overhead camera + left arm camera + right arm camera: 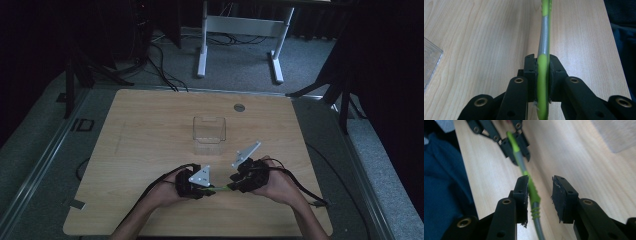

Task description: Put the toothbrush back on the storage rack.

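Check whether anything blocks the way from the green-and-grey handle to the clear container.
Nothing visible does. The left gripper clamps the green-and-grey handle, the right gripper is open around it, and bare table lies between them and the clear container.

Green-grey toothbrush [530,187] between parted right gripper [540,198] fingers [522,195].

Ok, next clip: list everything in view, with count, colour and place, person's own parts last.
table: one, light wood, centre of the high view.
box: one, clear plastic, mid-table, beyond the grippers.
grommet: one, grey, near the table's far edge.
desk frame: one, white, on the floor behind.
toothbrush: one, green and grey, spanning between the grippers.
left gripper: one, black, near edge, clamped on the toothbrush.
right gripper: one, black, jaws open around the toothbrush.
hands: two, holding the grippers.
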